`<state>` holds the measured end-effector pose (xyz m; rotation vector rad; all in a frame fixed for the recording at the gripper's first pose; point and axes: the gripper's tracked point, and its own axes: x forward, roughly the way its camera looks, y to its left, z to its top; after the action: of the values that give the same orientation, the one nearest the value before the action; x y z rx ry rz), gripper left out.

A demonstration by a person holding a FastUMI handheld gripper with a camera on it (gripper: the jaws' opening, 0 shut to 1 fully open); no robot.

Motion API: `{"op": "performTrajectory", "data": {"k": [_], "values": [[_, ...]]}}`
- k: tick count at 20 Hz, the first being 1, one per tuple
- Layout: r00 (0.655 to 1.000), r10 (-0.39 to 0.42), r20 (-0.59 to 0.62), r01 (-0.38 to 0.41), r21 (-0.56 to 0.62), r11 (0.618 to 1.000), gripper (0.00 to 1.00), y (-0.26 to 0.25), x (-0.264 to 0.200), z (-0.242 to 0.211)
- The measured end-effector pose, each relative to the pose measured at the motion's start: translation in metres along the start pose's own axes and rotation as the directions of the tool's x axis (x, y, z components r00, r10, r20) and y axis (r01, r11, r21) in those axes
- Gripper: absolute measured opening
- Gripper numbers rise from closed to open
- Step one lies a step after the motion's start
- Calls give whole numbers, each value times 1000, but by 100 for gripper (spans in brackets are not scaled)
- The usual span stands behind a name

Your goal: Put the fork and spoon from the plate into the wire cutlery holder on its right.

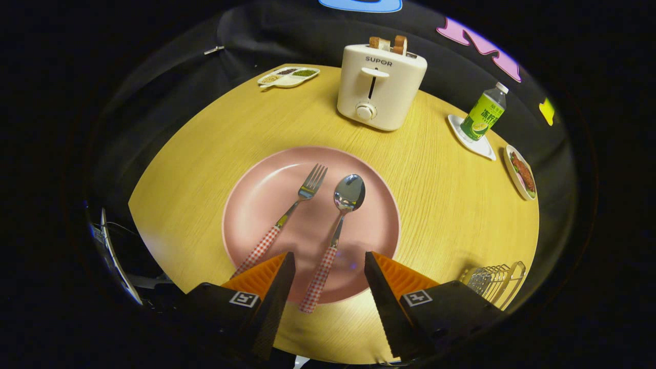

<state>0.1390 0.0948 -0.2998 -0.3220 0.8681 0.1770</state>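
Spoon (pixel 335 230) lies lengthwise on the pink plate (pixel 256 205), its checked handle running down between the spread, empty fingers (pixel 329 279); fork (pixel 287 215) slants just left; wire cutlery holder (pixel 494 282) waits at lower right of the frame.

Brand name SUPOR on the toaster (pixel 380 87) front, bottle (pixel 484 113) label print too small to read

The gripper (pixel 329 266) sits at the bottom centre of the frame, its two fingers spread wide, grasping nothing.
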Motion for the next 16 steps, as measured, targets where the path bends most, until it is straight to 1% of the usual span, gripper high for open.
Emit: {"op": "performTrajectory", "data": {"k": [2, 4, 6, 7, 9, 10, 11, 14, 16], "values": [[999, 0, -40, 0, 1, 1000, 80, 1, 8, -5], [998, -8, -62, 8, 2, 1000, 71, 1, 14, -8], [997, -9, -75, 10, 5, 1000, 48, 3, 15, -10], [997, -3, -81, 4, 9, 1000, 32, 5, 15, -12], [995, -3, -99, 5, 15, 1000, 28, 3, 13, -14], [995, -11, -100, 13, 21, 1000, 24, 0, 16, -14], [994, -9, -111, 12, 27, 1000, 16, -1, 16, -15], [990, 35, -134, -28, 54, 998, 12, 1, 14, -18], [990, 50, -129, -41, 66, 997, 11, -4, 5, -15]]}}
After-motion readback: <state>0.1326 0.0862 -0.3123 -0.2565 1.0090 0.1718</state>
